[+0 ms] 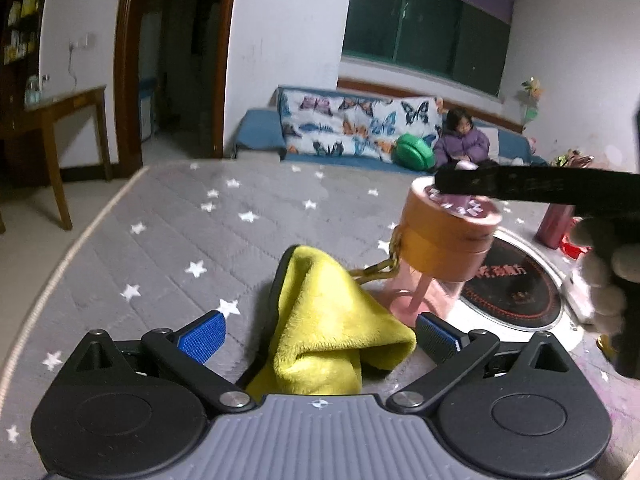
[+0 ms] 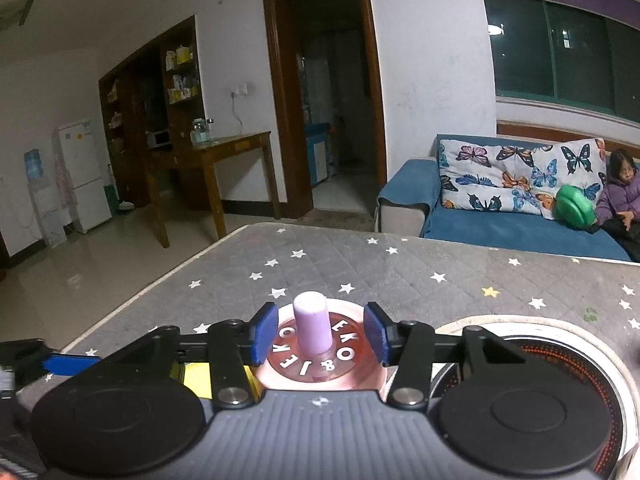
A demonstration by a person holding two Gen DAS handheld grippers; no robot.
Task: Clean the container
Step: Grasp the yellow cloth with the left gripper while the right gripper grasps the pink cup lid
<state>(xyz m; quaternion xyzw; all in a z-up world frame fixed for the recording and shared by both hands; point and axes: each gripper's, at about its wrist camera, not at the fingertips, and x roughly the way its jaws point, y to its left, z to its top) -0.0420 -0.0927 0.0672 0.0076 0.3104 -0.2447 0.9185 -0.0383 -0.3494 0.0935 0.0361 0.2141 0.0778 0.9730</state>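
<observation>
Pink plastic, see-through, orange-banded lid: the container point(image 1: 448, 240) stands on the grey starred table cover point(image 1: 180, 232), at the edge of the round induction plate point(image 1: 516, 284). Your right gripper point(image 2: 320, 334) straddles its lid from above, 2 blue pads at either side of the rim, the lilac spout point(image 2: 312, 326) between them; whether the pads actually bite I cannot tell. Your left gripper point(image 1: 320, 330) is spread wide, the yellow cloth point(image 1: 328, 328) bunched loosely between its fingers, not pinched. Judgement: steady the lid squarely, avoid the spout, then close on a thick fold of cloth before wiping the wall beside the gold chain point(image 1: 384, 264).
</observation>
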